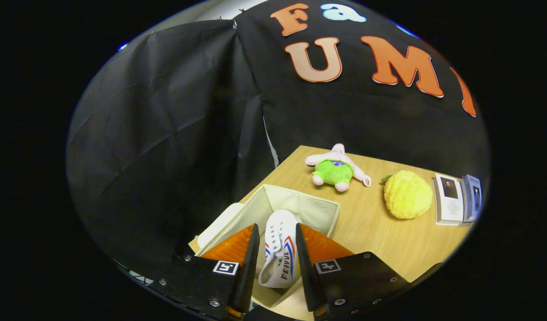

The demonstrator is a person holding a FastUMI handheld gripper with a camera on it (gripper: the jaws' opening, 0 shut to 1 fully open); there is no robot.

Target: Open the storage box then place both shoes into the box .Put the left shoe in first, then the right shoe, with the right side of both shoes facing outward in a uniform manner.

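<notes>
Orange claw (pixel 277 234) fingers astride white canvas shoe (pixel 280 249), cream fabric box (pixel 309 205)

A white shoe (pixel 280 249) with red and blue stripes lies in the open cream storage box (pixel 318 206) between the gripper (pixel 277 232) fingers, which flank it. Beyond, a pink plush toy (pixel 335 168), a yellow fruit (pixel 407 194) and books (pixel 457 199) sit on the wooden table (pixel 371 227).

Wood table (pixel 371 232): box (pixel 300 203), plush toy (pixel 335 168), yellow fruit (pixel 408 195), 2 books (pixel 456 198).
</notes>
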